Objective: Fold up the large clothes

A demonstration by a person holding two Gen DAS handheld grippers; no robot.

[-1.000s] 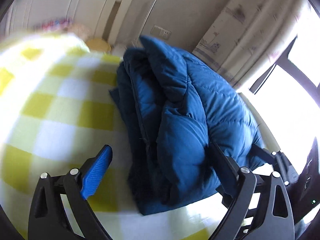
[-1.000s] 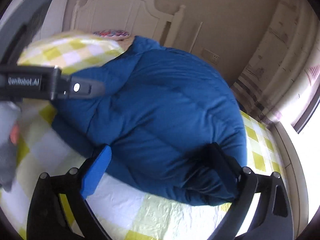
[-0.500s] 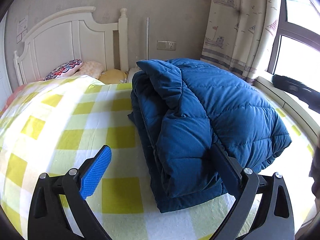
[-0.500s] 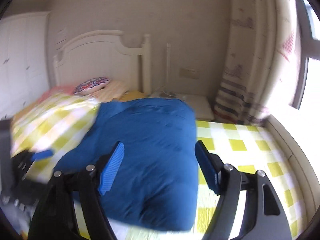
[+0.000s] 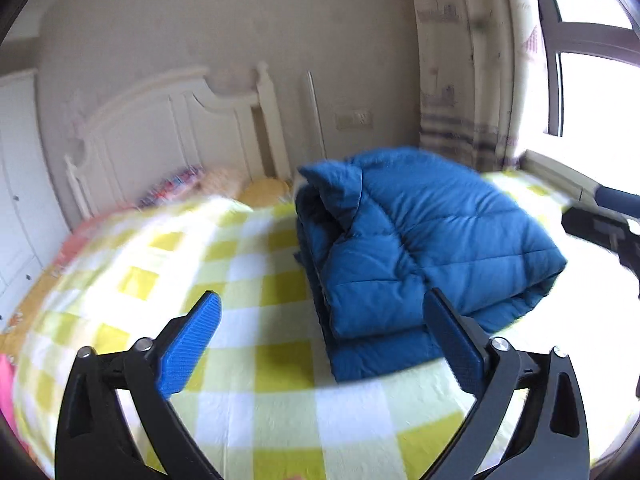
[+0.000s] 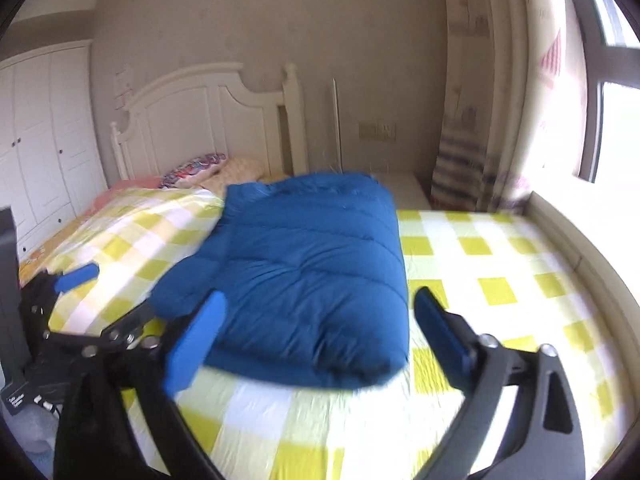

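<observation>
We see the blue quilted down jacket (image 5: 420, 240) lying folded into a thick bundle on the bed (image 5: 248, 280), on its yellow-and-white checked sheet (image 6: 500, 280), nearer the headboard end than the foot edge. In the left wrist view its stacked folded layers face us along the bundle's left side; in the right wrist view its smooth puffy top (image 6: 312, 264) faces us.

Our left gripper (image 5: 320, 336) hangs above the bed's foot edge with its jaws spread wide and nothing between them, clear of the jacket. Our right gripper (image 6: 316, 332) is likewise held back from the bundle, jaws spread apart and empty.

Beyond the jacket lie pillows (image 6: 200, 168) against the white headboard (image 6: 208, 120). A patterned curtain (image 6: 472, 120) hangs beside a bright window (image 5: 592, 80), and a white wardrobe (image 6: 40, 140) stands along the bed's far side.
</observation>
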